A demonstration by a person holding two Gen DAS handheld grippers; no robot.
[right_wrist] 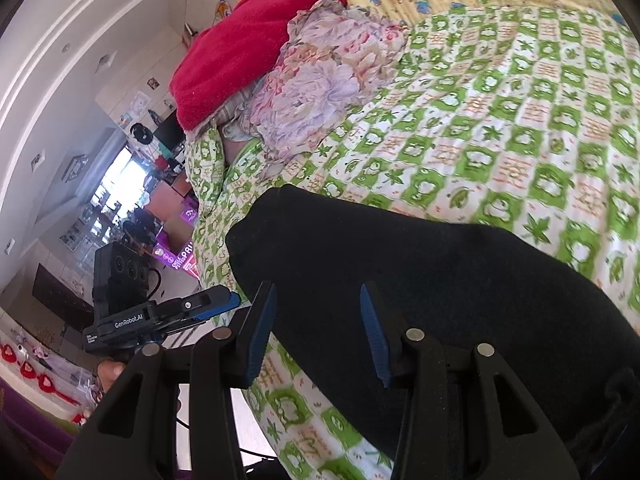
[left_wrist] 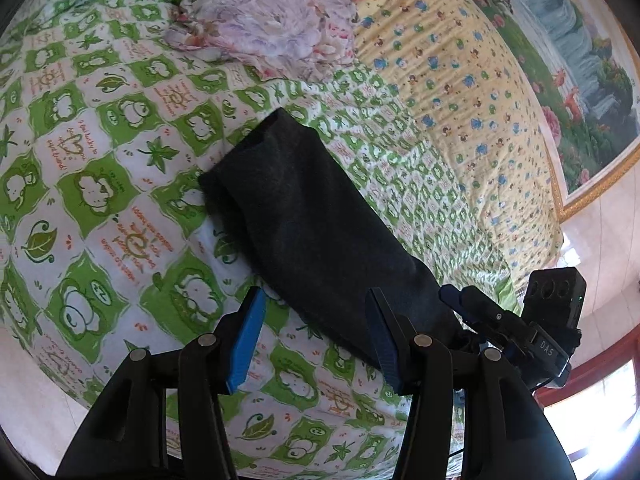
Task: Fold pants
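Note:
Black pants [left_wrist: 312, 220] lie as a long folded strip on the green and white patterned bedsheet [left_wrist: 100, 152]. My left gripper [left_wrist: 316, 292] hangs open over the strip's near end, its right pad over the cloth and its left pad over bare sheet. In the right wrist view the pants [right_wrist: 440, 288] fill the lower right. My right gripper [right_wrist: 318, 286] stands open above them, with black cloth lying between its jaws and the pads not seen pressing on it. The right gripper [left_wrist: 460, 296] sits close at the strip's near right end, and the left gripper [right_wrist: 224, 300] shows just to the left.
A crumpled floral cloth [left_wrist: 272, 20] and a red blanket [right_wrist: 248, 48] are piled at the far side of the bed. A yellow printed sheet [left_wrist: 460, 80] covers the far right. The bed's edge [right_wrist: 208, 240] drops off to a cluttered room at the left.

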